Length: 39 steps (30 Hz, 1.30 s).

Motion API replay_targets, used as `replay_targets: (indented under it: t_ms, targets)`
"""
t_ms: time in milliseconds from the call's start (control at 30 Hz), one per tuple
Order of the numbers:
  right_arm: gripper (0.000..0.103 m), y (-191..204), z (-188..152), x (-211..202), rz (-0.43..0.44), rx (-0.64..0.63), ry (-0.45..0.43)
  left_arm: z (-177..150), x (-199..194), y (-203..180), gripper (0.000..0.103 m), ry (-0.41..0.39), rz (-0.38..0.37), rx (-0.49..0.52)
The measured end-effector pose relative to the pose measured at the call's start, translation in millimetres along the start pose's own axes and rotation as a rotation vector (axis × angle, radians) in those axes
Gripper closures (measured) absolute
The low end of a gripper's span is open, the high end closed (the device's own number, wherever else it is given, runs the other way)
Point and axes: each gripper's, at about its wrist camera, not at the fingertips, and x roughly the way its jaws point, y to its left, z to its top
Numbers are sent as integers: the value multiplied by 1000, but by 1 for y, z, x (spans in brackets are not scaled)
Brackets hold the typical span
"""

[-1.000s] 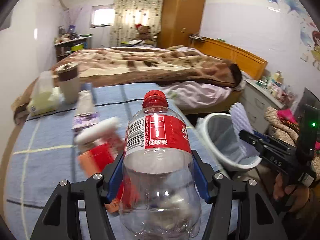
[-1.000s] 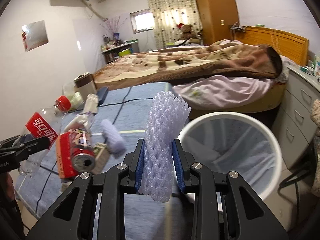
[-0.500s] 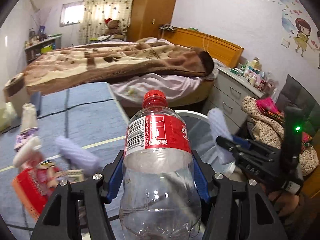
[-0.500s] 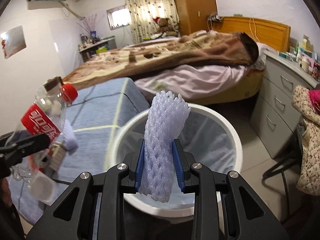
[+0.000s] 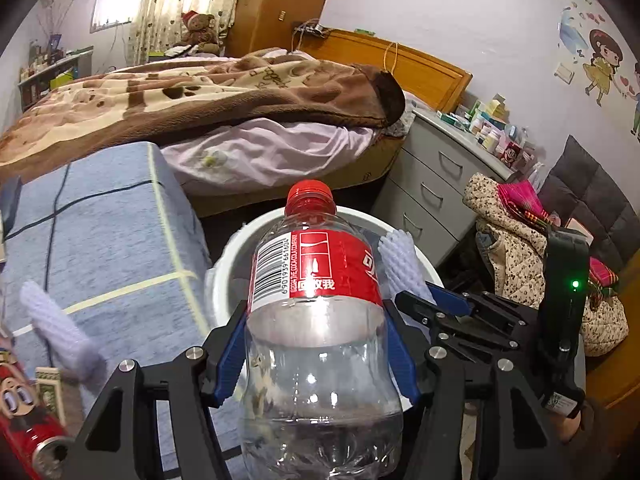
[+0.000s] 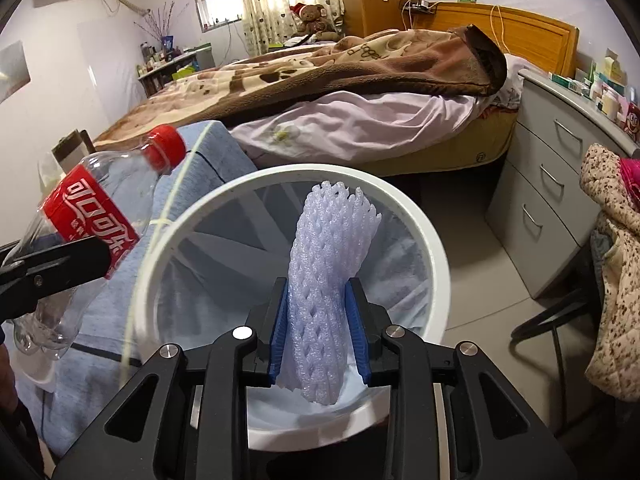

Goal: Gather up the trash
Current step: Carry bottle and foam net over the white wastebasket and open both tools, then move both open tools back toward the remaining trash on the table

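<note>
Right tongs [image 6: 317, 320]: pinching the foam net sleeve [image 6: 330, 268] by its lower half; sleeve upright, long axis running along the fingers, free end leaning slightly right.
Left tongs [image 5: 316, 356]: clamped on the waist of the plastic bottle [image 5: 316, 320]; long axis along the fingers, red cap forward, base toward the handle.
Below the right tongs: the open mouth of the white bin [image 6: 436, 256], lined with a clear bag; the sleeve hangs inside the rim line.
Ahead of the left tongs: the same bin; the bottle's cap reaches over the near rim.
Left of both tongs: blue-covered worktop [image 5: 104, 240] with a second foam sleeve [image 5: 60, 328] and a red can [image 5: 24, 424].
Step in hand (judged): dropping both items; the tongs should spread only once each item is well inside the rim, bottle tipped cap-down.
</note>
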Motion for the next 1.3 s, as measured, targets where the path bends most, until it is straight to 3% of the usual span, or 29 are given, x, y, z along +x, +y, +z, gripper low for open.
replay_targets:
  t_ms: [367, 433, 500, 567, 933, 1300]
  targets:
    - [68, -14, -2, 8, -45, 12, 11, 13, 29, -15, 41, 4, -11, 14]
    - [61, -17, -2, 9, -36, 27, 12, 13, 30, -15, 40, 0, -9, 20]
    - [45, -19, -1, 9, -43, 33, 7, 13, 29, -14, 36, -2, -15, 14]
    - [42, -19, -2, 7, -38, 35, -1, 13, 26, -12, 35, -6, -14, 8]
    - [42, -12, -1, -11, -14, 65, -52, 4, -10, 11, 35, -45, 34, -25]
    - [41, 35, 2, -36, 83, 4, -145, -23, -82, 53, 35, -138, 118, -93]
